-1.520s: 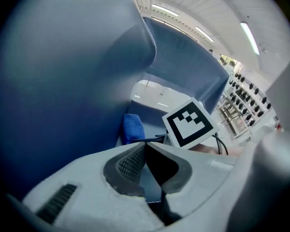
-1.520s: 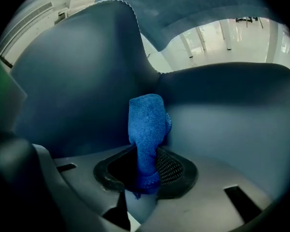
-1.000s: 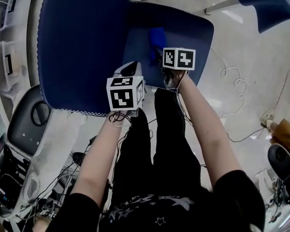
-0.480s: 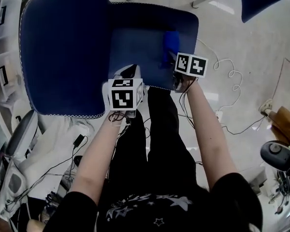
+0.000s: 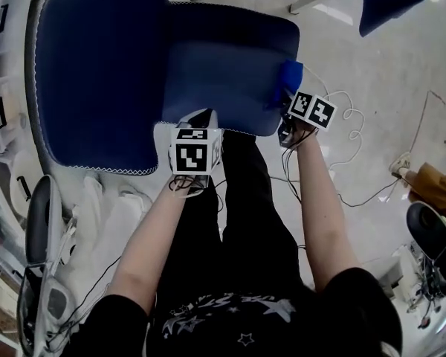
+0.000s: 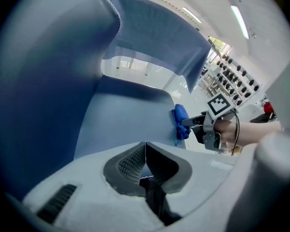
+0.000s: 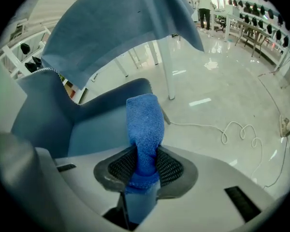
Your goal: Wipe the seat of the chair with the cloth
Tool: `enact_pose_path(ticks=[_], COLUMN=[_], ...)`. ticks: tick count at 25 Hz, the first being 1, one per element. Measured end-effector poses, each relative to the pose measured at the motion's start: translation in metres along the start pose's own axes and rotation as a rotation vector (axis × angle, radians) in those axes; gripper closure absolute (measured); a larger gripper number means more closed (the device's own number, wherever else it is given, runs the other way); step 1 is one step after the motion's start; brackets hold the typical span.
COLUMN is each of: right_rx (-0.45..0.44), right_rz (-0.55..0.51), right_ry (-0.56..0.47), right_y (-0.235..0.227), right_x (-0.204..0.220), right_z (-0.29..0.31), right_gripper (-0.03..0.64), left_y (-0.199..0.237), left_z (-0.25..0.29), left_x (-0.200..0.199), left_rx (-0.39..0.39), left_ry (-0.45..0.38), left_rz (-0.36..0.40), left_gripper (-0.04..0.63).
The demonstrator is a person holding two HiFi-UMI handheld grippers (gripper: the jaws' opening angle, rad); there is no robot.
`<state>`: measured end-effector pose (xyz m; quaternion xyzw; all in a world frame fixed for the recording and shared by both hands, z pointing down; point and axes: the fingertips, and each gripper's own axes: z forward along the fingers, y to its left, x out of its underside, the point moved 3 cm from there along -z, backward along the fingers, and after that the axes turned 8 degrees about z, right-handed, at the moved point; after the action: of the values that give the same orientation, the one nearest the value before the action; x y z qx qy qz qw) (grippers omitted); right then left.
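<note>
RIGHT GRIPPER, CLOTH IN ITS GRIP: We hold the blue cloth [image 7: 145,122] pinched in our right gripper [image 7: 146,170]. Its two dark ribbed fingers [image 7: 171,168] close on the cloth's lower end, one on each side, and the rest of the folded cloth stands out past the fingertips. In the head view the cloth sits at the right-hand edge of the chair seat [image 5: 223,73], near its front corner; we cannot tell how firmly it bears on the upholstery. Our left gripper [image 6: 145,164] hangs at the seat's front edge, well apart from the cloth, its fingers pressed together with nothing between them. The chair's tall back [image 5: 97,73] lies left of the seat. A white cable [image 5: 354,123] loops on the pale floor [image 5: 386,65] beyond the right gripper.
</note>
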<state>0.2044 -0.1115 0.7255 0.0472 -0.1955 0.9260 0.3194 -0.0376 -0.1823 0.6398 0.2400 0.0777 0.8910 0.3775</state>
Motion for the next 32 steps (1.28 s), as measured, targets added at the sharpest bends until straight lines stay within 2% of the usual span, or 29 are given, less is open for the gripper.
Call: enact_pose_path(ticks=[4, 7, 11, 15, 18, 21, 26, 28, 32], right_rx=[-0.003, -0.047, -0.181, -0.314, -0.382, -0.415, -0.482, -0.502, -0.543], right_rz=[-0.019, -0.057, -0.088, -0.078, -0.115, -0.191, -0.339, -0.394, -0.455], right_ry=[0.002, -0.003, -0.004, 0.011, 0.063, 0.130, 0.265, 0.306, 0.362], right_y=[0.000, 0.027, 0.089, 0.147, 0.179, 0.198, 0.216, 0.221, 0.232], right_x=[0.000, 0.006, 0.031, 0.068, 0.097, 0.116, 0.142, 0.149, 0.167], right_z=[-0.009, -0.018, -0.027, -0.028, -0.026, -0.022, 0.011, 0.027, 0.045], right_gripper=[0.505, 0.505, 0.505, 0.505, 0.505, 0.505, 0.505, 0.505, 0.505], left_y=[0.006, 0.011, 0.015, 0.010, 0.003, -0.003, -0.003, -0.004, -0.006], left_z=[-0.016, -0.034, -0.064, -0.084, -0.096, -0.101, -0.094, -0.086, -0.074], left_x=[-0.002, -0.003, 0.001, 0.007, 0.014, 0.029, 0.053, 0.058, 0.067], left_rx=[-0.010, -0.006, 0.020, 0.072, 0.097, 0.089, 0.006, -0.023, -0.036], left_ry=[-0.031, -0.067, -0.108, -0.148, -0.168, -0.163, -0.149, -0.159, -0.169], left_rz=[-0.014, -0.047, -0.129, -0.139, -0.121, -0.066, -0.037, -0.045, -0.113], left_gripper=[0.575, 0.575, 0.575, 0.575, 0.575, 0.575, 0.575, 0.575, 0.575])
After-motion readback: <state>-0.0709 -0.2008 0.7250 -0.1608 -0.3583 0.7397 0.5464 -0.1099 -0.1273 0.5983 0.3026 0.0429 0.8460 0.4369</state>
